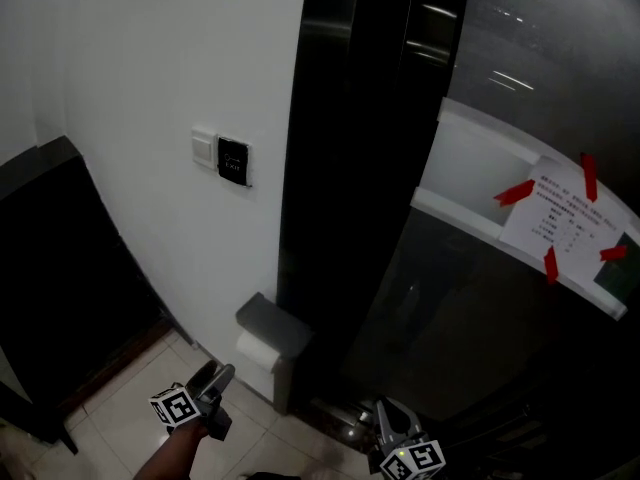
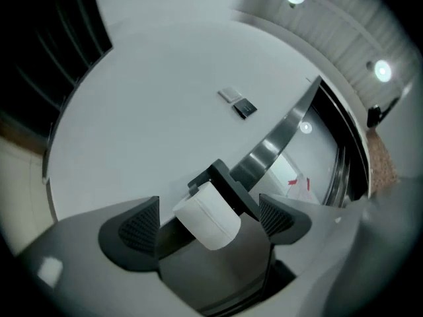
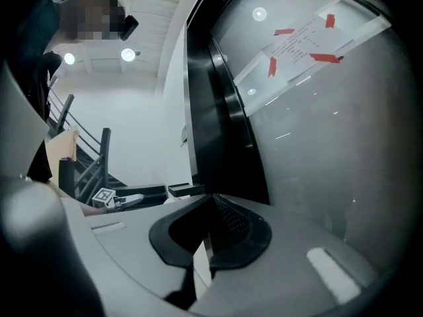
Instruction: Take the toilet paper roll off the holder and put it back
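I had the white wall (image 1: 150,88) filling the left of the head view, a tall black pillar (image 1: 340,168) beside it and a dark glass panel (image 1: 470,358) to the right, with pale floor tiles (image 1: 120,423) below. A paper notice (image 1: 565,223) was stuck to the glass with red tape at its edges. Low on the wall, against the foot of the pillar, sat the grey holder (image 1: 272,326), and the toilet paper roll (image 1: 256,353) was mounted on it under the cover. My left hand-held gripper (image 1: 222,371) was just short of the roll, jaws wide apart and gripping nothing; in its own view the roll showed between the two pads, neither of which seemed to touch it. My right hand-held gripper (image 3: 210,203) was low by the glass, jaws pressed together and empty. Higher on the wall were a white switch plate (image 1: 204,148) and a black card reader (image 1: 233,161), side by side.
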A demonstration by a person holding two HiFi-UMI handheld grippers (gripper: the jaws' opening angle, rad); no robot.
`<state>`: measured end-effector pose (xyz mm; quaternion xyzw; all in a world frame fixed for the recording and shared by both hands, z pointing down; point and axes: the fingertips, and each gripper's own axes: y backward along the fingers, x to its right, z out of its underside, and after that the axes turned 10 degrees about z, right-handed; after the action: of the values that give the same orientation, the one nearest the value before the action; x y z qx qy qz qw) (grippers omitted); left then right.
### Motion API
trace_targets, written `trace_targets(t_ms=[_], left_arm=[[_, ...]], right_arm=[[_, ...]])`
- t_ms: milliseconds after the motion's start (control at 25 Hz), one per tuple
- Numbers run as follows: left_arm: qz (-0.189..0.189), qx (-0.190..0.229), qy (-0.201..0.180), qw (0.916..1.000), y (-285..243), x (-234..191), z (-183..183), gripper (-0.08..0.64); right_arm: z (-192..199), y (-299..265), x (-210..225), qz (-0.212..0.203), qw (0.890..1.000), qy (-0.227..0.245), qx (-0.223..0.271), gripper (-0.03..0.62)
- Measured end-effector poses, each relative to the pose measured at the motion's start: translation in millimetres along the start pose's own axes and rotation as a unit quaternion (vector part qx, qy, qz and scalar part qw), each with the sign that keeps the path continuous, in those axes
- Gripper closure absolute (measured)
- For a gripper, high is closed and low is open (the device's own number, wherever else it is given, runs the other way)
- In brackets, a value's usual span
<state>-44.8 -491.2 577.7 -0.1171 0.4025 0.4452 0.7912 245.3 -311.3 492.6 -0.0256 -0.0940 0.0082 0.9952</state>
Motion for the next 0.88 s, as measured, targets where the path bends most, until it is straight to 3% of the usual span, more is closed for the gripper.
trace_targets(t_ms=[120,240,440,560,680,760,800,880], left_arm=[[-0.015,-0.001,-0.064,0.9978,12,17,-18,0.106],[-0.046,-0.008,-0.14,0.989,29,27,-32,0.112],[-0.103,-0.028,-0.271,0.9565,52,50,-44,0.172],[-0.099,-0.027,-0.317,0.9428,55,69,-49,0.221],[-0.087,-0.033,-0.345,0.934,50,89,-47,0.319],[-0.075,-0.034,-0.36,0.9293,48,102,-45,0.512],[-0.066,-0.036,-0.366,0.9275,47,108,-43,0.56],[-0.047,-0.041,-0.371,0.9267,46,117,-39,0.56]], right_arm=[[2,-11,-18,-0.031,1.0,0.002,-0.004,0.578],[2,-22,-37,-0.061,0.998,0.006,-0.007,0.578],[5,-33,-63,-0.094,0.995,0.011,-0.013,0.578],[7,-38,-76,-0.108,0.994,0.014,-0.015,0.578],[8,-43,-90,-0.12,0.993,0.017,-0.015,0.578],[7,-45,-99,-0.127,0.992,0.018,-0.013,0.578],[8,-45,-103,-0.13,0.991,0.019,-0.011,0.578],[9,-46,-110,-0.136,0.991,0.019,-0.011,0.578]])
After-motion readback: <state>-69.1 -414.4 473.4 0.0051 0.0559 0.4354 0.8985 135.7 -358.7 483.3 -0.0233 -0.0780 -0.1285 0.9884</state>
